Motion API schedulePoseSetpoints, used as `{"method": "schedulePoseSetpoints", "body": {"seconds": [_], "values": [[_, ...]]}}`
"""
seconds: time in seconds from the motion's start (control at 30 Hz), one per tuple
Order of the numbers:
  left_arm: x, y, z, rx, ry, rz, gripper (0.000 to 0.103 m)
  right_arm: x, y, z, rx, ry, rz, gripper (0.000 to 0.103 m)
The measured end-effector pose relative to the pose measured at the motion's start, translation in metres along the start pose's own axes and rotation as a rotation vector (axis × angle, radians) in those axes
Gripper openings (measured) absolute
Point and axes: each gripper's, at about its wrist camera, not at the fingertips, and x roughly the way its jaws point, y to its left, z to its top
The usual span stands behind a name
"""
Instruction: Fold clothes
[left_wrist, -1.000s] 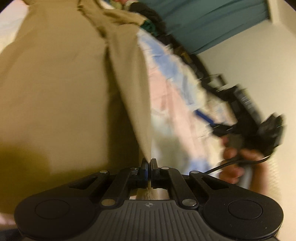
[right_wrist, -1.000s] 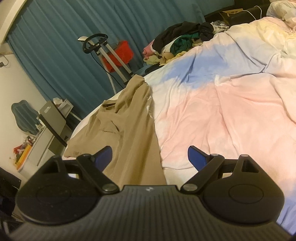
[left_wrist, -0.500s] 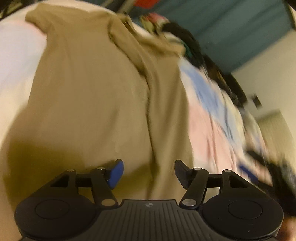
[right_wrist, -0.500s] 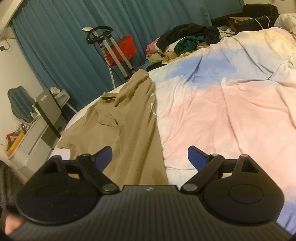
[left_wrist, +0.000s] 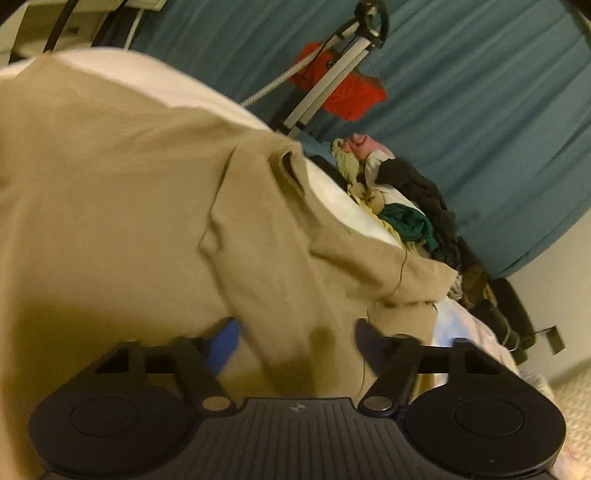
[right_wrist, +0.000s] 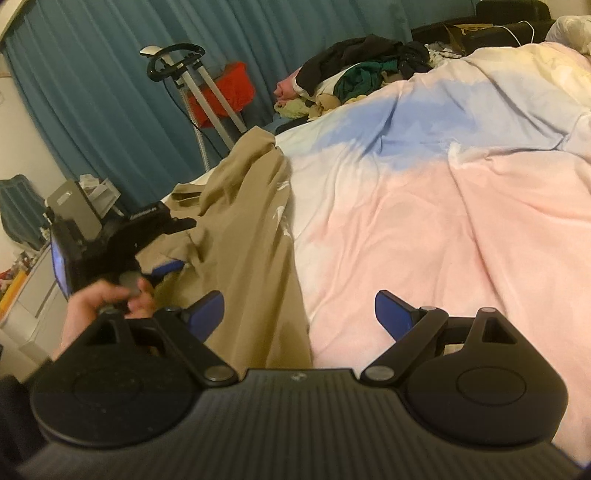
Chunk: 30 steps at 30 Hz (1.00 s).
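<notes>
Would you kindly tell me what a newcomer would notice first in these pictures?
A tan garment lies rumpled along the bed's left edge, with the open left gripper over it. The pink-and-blue duvet fills the right view, under the open right gripper, with a clothes pile at its far side.

Tan garment (right_wrist: 251, 236), pink-and-blue duvet (right_wrist: 424, 206)

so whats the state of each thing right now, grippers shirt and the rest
left gripper: open, over the tan fabric, gripping nothing
right gripper: open, empty, above the garment's edge
tan garment: spread on the bed, rumpled, one side folded over, not yet neatly folded
duvet: spread out, wrinkled
clothes pile: heaped, unfolded
curtain: drawn shut
</notes>
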Motion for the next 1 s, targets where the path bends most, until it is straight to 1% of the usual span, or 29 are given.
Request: {"method": "schedulePoseSetpoints", "body": {"seconds": [0.03, 0.07, 0.2, 0.27, 0.3, 0.33, 0.37, 0.43, 0.47, 0.5, 0.53, 0.63, 0.67, 0.73, 0.77, 0.8, 0.87, 0.9, 1.0], "values": [[0.003, -0.005, 0.004, 0.025, 0.000, 0.002, 0.016, 0.005, -0.001, 0.000, 0.002, 0.004, 0.006, 0.090], [0.005, -0.009, 0.007, 0.057, -0.008, 0.015, 0.002, 0.010, -0.001, -0.001, 0.004, 0.007, 0.012, 0.090], [0.008, -0.029, 0.021, 0.231, -0.093, 0.133, 0.003, 0.018, 0.007, -0.001, -0.033, -0.007, 0.030, 0.090], [0.011, -0.035, 0.023, 0.279, -0.102, 0.178, 0.003, 0.019, 0.010, -0.002, -0.055, -0.012, 0.031, 0.090], [0.013, -0.036, 0.024, 0.282, -0.087, 0.180, 0.005, 0.019, 0.010, -0.003, -0.059, -0.012, 0.035, 0.090], [0.013, -0.035, 0.023, 0.276, -0.070, 0.182, 0.010, 0.018, 0.010, -0.003, -0.061, -0.012, 0.039, 0.090], [0.008, -0.034, 0.021, 0.269, -0.063, 0.187, 0.013, 0.018, 0.010, -0.003, -0.064, -0.012, 0.043, 0.090], [-0.007, -0.034, 0.013, 0.274, -0.073, 0.202, 0.018, 0.012, 0.012, -0.002, -0.076, -0.031, 0.041, 0.090], [-0.017, -0.036, 0.009, 0.295, -0.080, 0.204, 0.023, 0.009, 0.014, -0.002, -0.084, -0.044, 0.040, 0.090], [-0.032, -0.039, 0.003, 0.315, -0.084, 0.196, 0.034, 0.005, 0.015, -0.002, -0.092, -0.057, 0.039, 0.090], [-0.047, -0.042, -0.002, 0.336, -0.089, 0.188, 0.042, 0.001, 0.016, -0.001, -0.099, -0.070, 0.039, 0.090], [-0.093, -0.053, -0.017, 0.361, -0.103, 0.149, 0.053, -0.010, 0.019, 0.000, -0.122, -0.109, 0.037, 0.090], [-0.109, -0.057, -0.022, 0.367, -0.108, 0.135, 0.055, -0.013, 0.021, 0.000, -0.130, -0.123, 0.036, 0.090], [-0.141, -0.062, -0.033, 0.378, -0.112, 0.108, 0.067, -0.023, 0.023, 0.000, -0.139, -0.153, 0.039, 0.090], [-0.159, -0.064, -0.040, 0.384, -0.118, 0.096, 0.070, -0.030, 0.024, 0.000, -0.140, -0.170, 0.043, 0.090], [-0.177, -0.066, -0.048, 0.394, -0.125, 0.090, 0.075, -0.036, 0.025, 0.000, -0.144, -0.188, 0.046, 0.090], [-0.206, -0.069, -0.062, 0.417, -0.134, 0.081, 0.079, -0.050, 0.028, -0.001, -0.154, -0.224, 0.047, 0.090], [-0.221, -0.070, -0.069, 0.432, -0.136, 0.077, 0.083, -0.054, 0.031, -0.002, -0.160, -0.234, 0.051, 0.090], [-0.256, -0.068, -0.091, 0.475, -0.152, 0.082, 0.090, -0.068, 0.039, -0.004, -0.182, -0.260, 0.062, 0.090]]}}
